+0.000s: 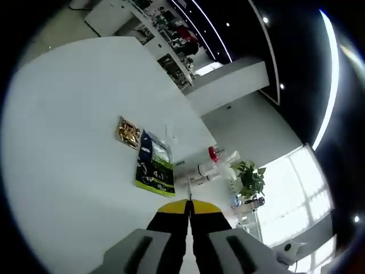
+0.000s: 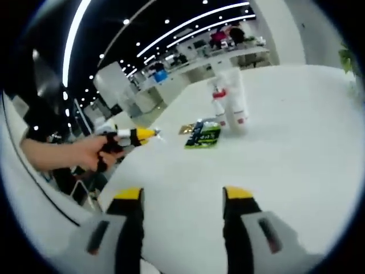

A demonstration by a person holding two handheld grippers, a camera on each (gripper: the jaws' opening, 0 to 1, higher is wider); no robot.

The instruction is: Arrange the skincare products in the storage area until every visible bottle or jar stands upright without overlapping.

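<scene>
While the left gripper view looks out along its own yellow-tipped grey left gripper, the two fingers lie pressed together with nothing between them. Ahead spreads the broad white bench. On it lies a flat dark blue and green printed packet, and just beyond that, touching or nearly so, a smaller gold patterned sachet. Farther along the bench, near its far edge, are the white skincare bottles, one with a red cap; they appear tilted in this rolled view, and whether they stand upright cannot be told. A leafy green potted plant sits past them by the bright window.

Seen from the right gripper view, the right gripper has its yellow-tipped fingers spread well apart above the bare bench, holding nothing. The white skincare bottles stand upright, close together, in the middle distance, the smaller one with a red top. Just beside them, toward the left, lies the blue and green packet, with the gold sachet at its far corner. At the left edge a person's hand grips the other gripper, its yellow tip closed and pointing toward the packet.
</scene>
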